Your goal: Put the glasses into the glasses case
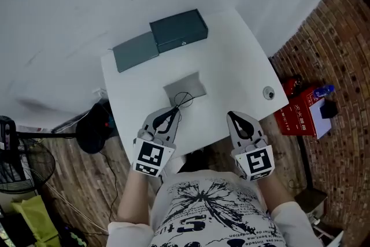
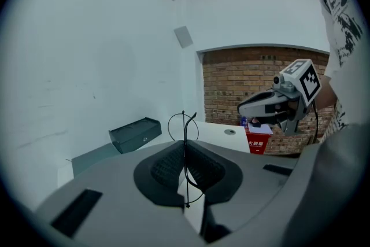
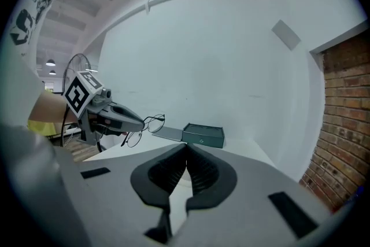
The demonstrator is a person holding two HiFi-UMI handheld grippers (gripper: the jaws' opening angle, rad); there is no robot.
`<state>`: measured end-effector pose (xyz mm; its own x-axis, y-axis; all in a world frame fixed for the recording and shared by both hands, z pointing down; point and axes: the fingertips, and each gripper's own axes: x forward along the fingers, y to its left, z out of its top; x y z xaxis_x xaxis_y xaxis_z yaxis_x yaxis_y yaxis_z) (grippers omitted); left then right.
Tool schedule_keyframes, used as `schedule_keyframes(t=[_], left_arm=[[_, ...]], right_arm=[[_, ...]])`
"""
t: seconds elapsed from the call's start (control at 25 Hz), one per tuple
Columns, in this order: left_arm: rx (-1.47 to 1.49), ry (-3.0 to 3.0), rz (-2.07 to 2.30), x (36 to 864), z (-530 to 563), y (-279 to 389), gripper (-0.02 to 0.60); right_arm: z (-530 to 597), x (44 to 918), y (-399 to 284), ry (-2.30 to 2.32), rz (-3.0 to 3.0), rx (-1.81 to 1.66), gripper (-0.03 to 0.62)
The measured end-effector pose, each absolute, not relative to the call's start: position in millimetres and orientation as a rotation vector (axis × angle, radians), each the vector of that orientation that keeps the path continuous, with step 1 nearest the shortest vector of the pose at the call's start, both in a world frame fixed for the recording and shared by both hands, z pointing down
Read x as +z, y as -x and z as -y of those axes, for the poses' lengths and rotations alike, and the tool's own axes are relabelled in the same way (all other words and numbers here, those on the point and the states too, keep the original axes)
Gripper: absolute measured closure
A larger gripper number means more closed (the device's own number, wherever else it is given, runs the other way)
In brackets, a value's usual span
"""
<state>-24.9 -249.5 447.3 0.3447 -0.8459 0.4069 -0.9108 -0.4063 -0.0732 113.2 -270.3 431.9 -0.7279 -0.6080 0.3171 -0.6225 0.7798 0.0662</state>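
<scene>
Glasses (image 2: 184,124) pinched by thin wire in the left gripper (image 1: 173,113), lenses poking past its tips; right gripper (image 1: 232,117) pressed together, empty. Case (image 1: 178,30) lies open well ahead on the bench (image 1: 237,61) — that slim hold could let the frame swivel or slip, or snag the case rim

In the head view, the thin black wire-framed glasses (image 1: 184,99) vanish partly under the closed tips of the left gripper (image 1: 174,111), while print on the red cardboard box (image 1: 300,117) right of the right gripper (image 1: 232,115) is too small to read.
</scene>
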Motion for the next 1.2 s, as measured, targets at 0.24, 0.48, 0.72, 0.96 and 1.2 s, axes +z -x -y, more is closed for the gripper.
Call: schedule_keyframes(t=[0.24,0.48,0.72,0.96,1.2], left_arm=[[0.846,-2.465,1.439,496,314,35,0.558],[1.015,-2.457,1.263,539,350,36,0.558],[1.14,-2.437,1.068,581,369,27,0.558],[1.189,-2.371,1.005,611,379,23,0.558],[1.232,-2.336,0.903,636,377,21,0.558]], right_arm=[[331,448,-87,-0.93,2.632,0.113,0.579],[370,476,-79,-0.899,2.593,0.188,0.579],[401,493,-73,-0.83,2.597,0.2,0.579],[417,508,-70,-0.749,2.587,0.218,0.579],[425,521,-71,-0.695,2.568,0.226,0.579]])
